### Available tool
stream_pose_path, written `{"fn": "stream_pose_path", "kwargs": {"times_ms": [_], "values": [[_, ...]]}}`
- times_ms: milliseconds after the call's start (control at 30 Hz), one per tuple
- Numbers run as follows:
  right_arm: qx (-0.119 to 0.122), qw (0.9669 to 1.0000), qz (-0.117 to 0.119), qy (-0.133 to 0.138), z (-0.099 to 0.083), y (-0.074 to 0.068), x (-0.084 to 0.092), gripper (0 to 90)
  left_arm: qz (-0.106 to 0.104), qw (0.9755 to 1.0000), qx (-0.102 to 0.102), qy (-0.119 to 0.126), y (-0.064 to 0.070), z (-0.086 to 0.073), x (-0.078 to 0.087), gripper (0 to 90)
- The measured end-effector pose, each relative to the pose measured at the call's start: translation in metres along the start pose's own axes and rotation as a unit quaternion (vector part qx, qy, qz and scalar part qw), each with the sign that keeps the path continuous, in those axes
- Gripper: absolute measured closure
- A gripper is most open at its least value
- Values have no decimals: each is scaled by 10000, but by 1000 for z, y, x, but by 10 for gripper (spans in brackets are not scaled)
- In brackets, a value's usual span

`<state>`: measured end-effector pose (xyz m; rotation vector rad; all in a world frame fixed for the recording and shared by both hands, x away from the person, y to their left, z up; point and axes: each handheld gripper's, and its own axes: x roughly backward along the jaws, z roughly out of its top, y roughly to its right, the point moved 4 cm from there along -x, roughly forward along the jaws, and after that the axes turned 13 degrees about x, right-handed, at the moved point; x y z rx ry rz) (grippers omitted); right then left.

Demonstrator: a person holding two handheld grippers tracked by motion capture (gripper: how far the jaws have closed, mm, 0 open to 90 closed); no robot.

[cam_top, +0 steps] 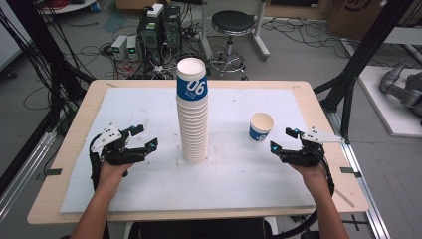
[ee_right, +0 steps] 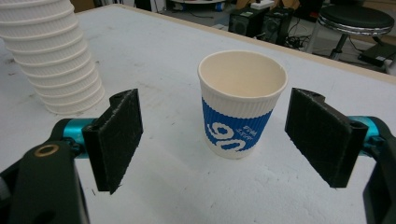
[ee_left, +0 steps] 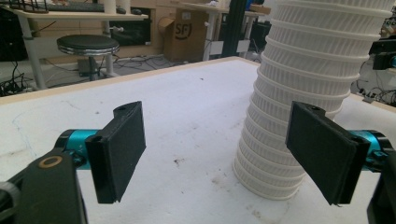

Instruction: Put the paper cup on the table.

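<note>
The single paper cup [ee_right: 242, 105] stands upright on the white table cover [cam_top: 149, 109], mouth up, its blue band with white print turned toward the right gripper [ee_right: 219, 140]. In the right gripper view the cup sits straight ahead of that gripper, centred in the gap between the two black jaws but a little beyond their tips; the jaws stand wide apart, wider than the cup, and hold nothing. The cup's long axis is vertical, so the level jaws would meet its sides squarely if the hand went forward. In the high view the same cup [cam_top: 261, 127] lies just ahead of the right gripper [cam_top: 284, 139] and slightly toward the table's middle, making the right hand [cam_top: 311, 172] clearly the nearer one.

The left gripper [cam_top: 146, 137] rests on the other side of the table, also spread wide and empty. In the left gripper view the tall stack of nested paper cups [ee_left: 303, 102] rises ahead and off toward its right-hand jaw, not between the jaws and not touching them.

Farther on, the stack [cam_top: 192, 109] stands near the table's centre, upright, mouth up, topped by a blue-banded cup. It lies between the two hands, and the single cup stands apart from it on its right. I judge the coming move to be the right gripper's advance onto the single cup.
</note>
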<state>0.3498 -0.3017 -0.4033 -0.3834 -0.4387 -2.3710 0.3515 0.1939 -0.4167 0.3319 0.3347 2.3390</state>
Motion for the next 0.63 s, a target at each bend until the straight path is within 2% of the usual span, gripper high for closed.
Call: {"fn": "stream_pose_path", "kwargs": {"times_ms": [633], "values": [[-23, 10000, -24, 73, 0, 3, 2, 195, 32, 10000, 45, -39, -4, -2, -1, 200]]}}
